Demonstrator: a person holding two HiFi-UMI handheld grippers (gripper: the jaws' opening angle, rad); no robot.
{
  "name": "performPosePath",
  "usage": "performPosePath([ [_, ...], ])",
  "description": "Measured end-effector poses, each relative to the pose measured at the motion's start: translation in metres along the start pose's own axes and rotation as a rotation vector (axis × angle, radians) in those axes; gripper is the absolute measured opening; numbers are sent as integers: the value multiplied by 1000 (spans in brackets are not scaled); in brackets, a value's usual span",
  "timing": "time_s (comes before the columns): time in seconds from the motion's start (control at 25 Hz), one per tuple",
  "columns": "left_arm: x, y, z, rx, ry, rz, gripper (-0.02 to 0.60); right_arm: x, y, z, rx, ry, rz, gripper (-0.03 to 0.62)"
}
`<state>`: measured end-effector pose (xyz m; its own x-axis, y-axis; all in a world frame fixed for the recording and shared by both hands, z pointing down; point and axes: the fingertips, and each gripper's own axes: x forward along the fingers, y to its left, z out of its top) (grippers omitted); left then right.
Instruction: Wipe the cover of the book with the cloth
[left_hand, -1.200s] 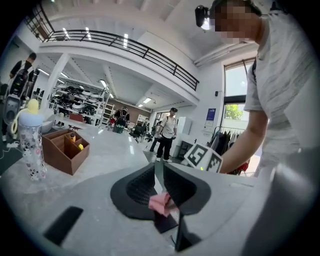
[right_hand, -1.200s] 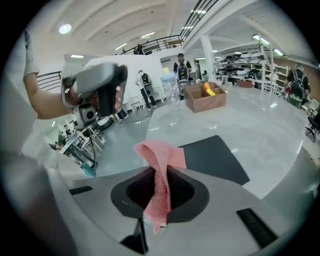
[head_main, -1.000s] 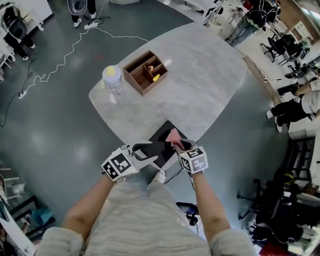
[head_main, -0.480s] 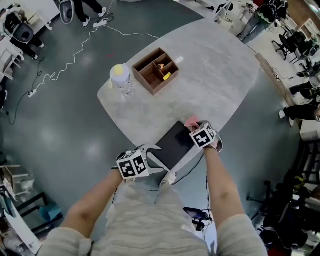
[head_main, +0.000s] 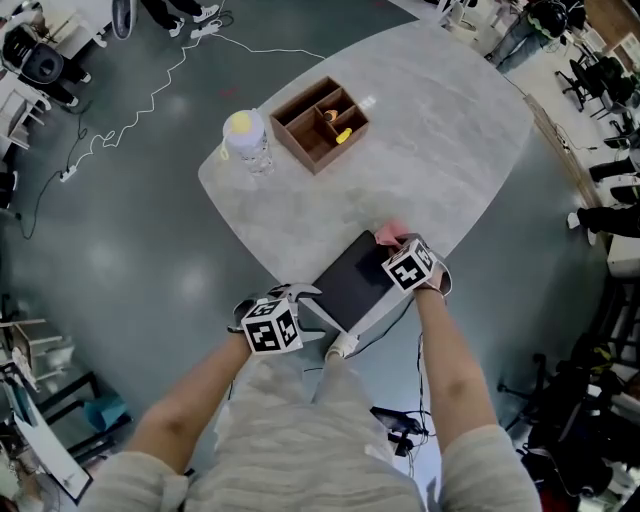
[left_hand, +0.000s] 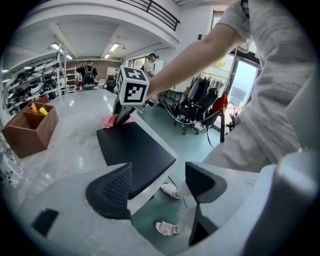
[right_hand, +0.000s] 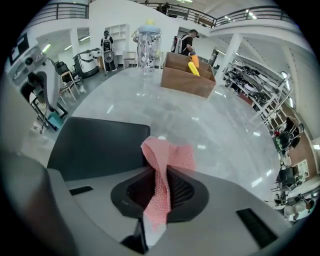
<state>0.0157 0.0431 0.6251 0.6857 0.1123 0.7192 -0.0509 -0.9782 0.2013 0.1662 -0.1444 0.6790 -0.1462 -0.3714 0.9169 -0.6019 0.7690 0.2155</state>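
At the near edge of the pale surface (head_main: 430, 130) lies one book (head_main: 352, 282), flat, its cover plain matte black with rounded corners. One pink cloth (right_hand: 165, 160), a waffle-textured strip, is clamped in the right hand-held gripper (right_hand: 162, 189) and sits at the book's far corner. Left hand-held gripper (left_hand: 160, 185): jaws spread wide, having just been opening, nothing gripped between them, beside the book's near corner. Farther off stand one wooden compartment box (head_main: 318, 125) and one clear bottle (head_main: 247, 140).
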Motion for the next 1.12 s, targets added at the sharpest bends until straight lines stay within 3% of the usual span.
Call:
performPosePath([
  [0.16,13,-9,-14,129,80,23,329,-5,15,7,29,-10,50,46],
  [0.32,26,-9,-30,297,169,130,328,-5,33,15,50,-12,83,46],
  [0.4,29,-7,-37,274,183,189,328,-5,40,17,54,-9,85,46],
  [0.44,28,-6,-38,196,156,222,328,-6,43,19,57,-9,83,46],
  [0.48,25,-4,-38,69,105,252,328,-6,45,20,58,-10,80,46],
  [0.56,18,-3,-37,-283,-46,284,328,-6,47,21,63,-9,78,46],
  [0.64,13,-4,-38,-628,-189,269,328,-6,48,23,69,-10,80,46],
  [0.76,9,-2,-43,-1016,-354,280,299,-6,51,25,80,-11,89,46],
  [0.84,2,2,-47,-1182,-437,319,257,-6,52,28,82,-9,92,46],
  [1.0,-20,5,-56,-1368,-546,419,277,-4,52,27,70,6,90,46],
  [1.12,-7,0,-71,-1512,-565,395,303,-4,52,28,67,2,91,46],
])
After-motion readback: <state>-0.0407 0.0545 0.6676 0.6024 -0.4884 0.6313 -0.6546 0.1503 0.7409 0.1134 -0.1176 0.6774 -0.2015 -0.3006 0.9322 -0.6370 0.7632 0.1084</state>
